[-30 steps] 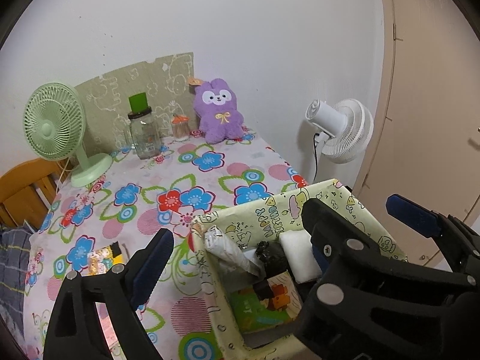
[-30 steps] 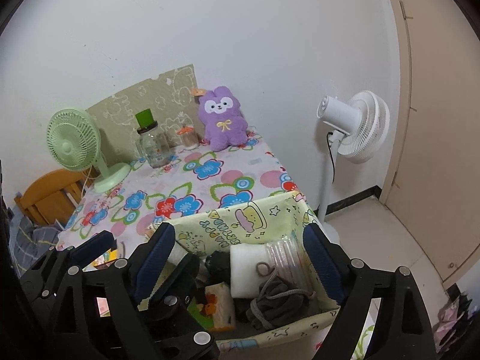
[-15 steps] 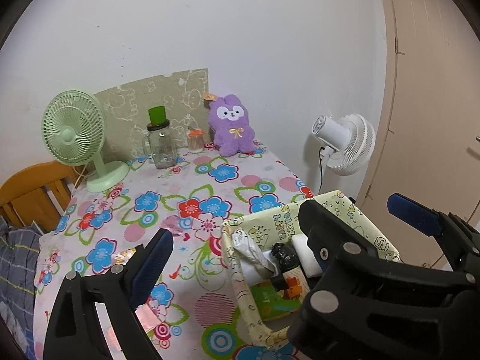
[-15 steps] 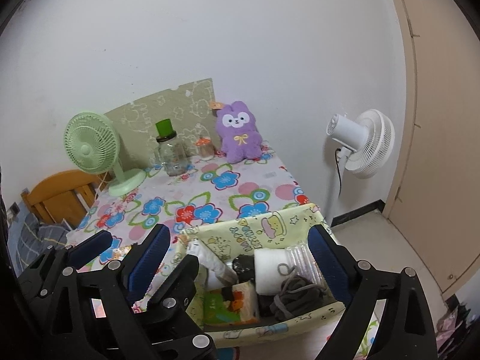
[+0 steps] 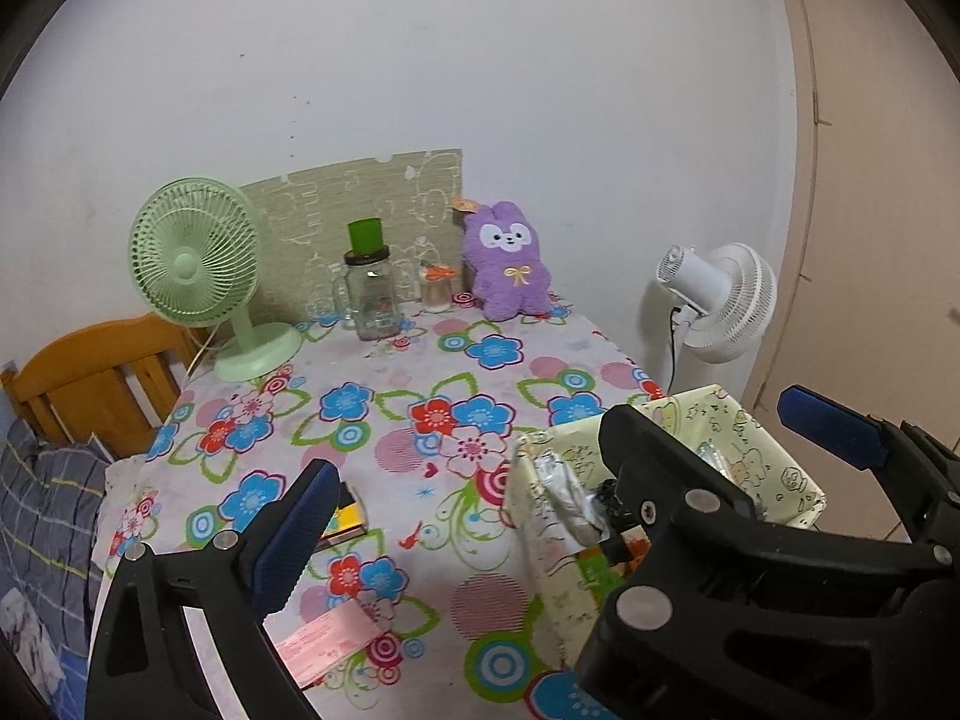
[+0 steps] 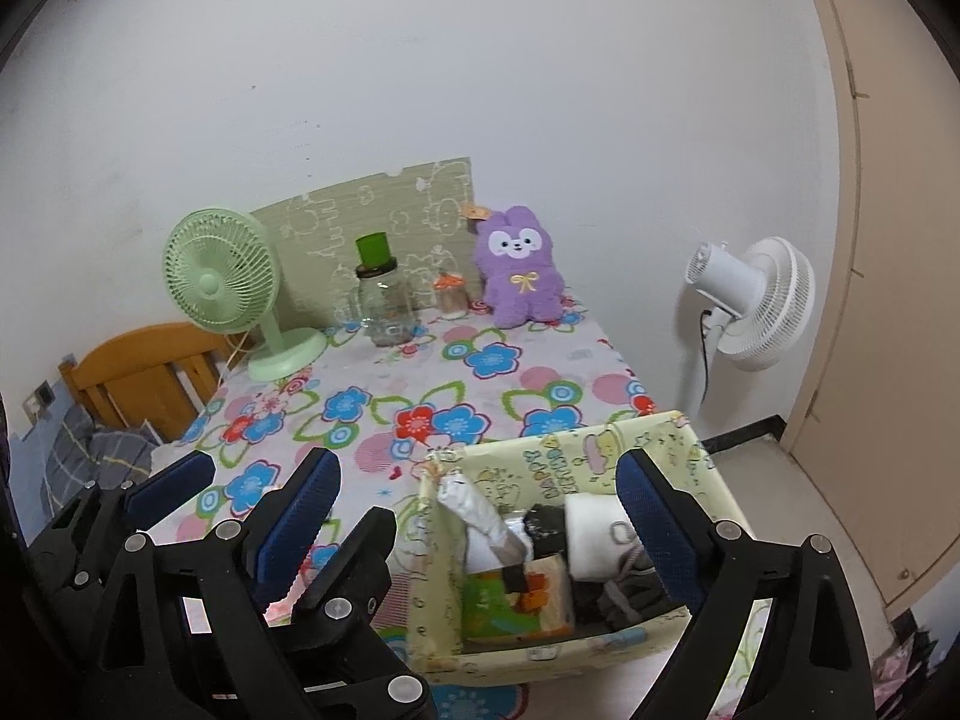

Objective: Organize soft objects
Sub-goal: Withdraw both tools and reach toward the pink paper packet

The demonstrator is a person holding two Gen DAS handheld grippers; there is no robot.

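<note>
A purple plush bunny (image 5: 509, 267) leans against the wall at the table's far edge; it also shows in the right wrist view (image 6: 523, 276). A yellow-green printed fabric box (image 6: 606, 462) stands at the near right corner, holding a white roll, a grey cloth, a tissue pack and other items; its side shows in the left wrist view (image 5: 543, 540). My left gripper (image 5: 564, 456) is open and empty, above the near table. My right gripper (image 6: 480, 492) is open and empty, above the box. The left gripper also appears at the lower left of the right wrist view.
A green desk fan (image 5: 204, 270), a glass jar with a green cup on it (image 5: 369, 294) and a small jar (image 5: 437, 291) stand at the table's back. A white floor fan (image 5: 717, 300) stands right of the table. A wooden chair (image 5: 90, 378) is at left. A pink slip (image 5: 327, 642) and a yellow book (image 5: 345, 519) lie near.
Both grippers have pulled back and risen from the table, so the bunny, fans and box look smaller and farther. Both stay open and empty.
</note>
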